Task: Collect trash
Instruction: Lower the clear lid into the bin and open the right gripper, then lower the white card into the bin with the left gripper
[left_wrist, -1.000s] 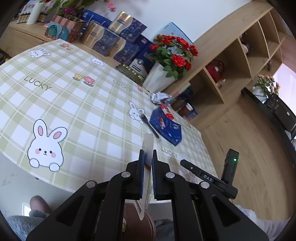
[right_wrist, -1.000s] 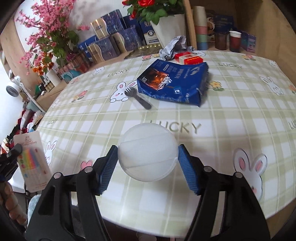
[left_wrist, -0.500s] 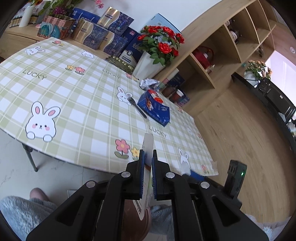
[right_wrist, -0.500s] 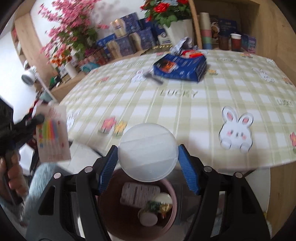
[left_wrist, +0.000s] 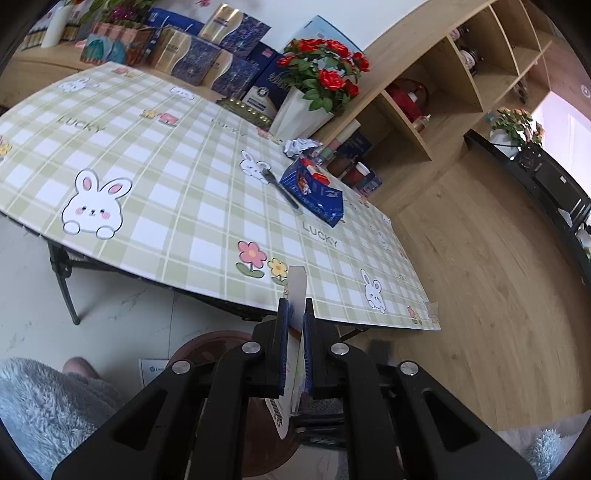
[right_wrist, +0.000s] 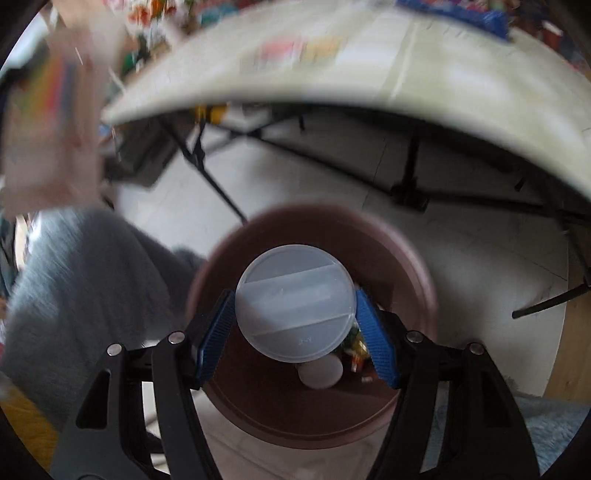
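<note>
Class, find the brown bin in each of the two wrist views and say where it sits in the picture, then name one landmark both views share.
Left wrist: the bin sits at bottom centre, mostly hidden behind the left gripper and its card.
Right wrist: bin fills the lower centre, directly under the lid held in the right gripper.
Shared landmark: the table with its checked cloth, above the bin.

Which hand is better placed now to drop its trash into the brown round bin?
Right. The right gripper holds the translucent round plastic lid directly above the brown round bin. The left gripper pinches a thin white packet while facing the table.
</note>
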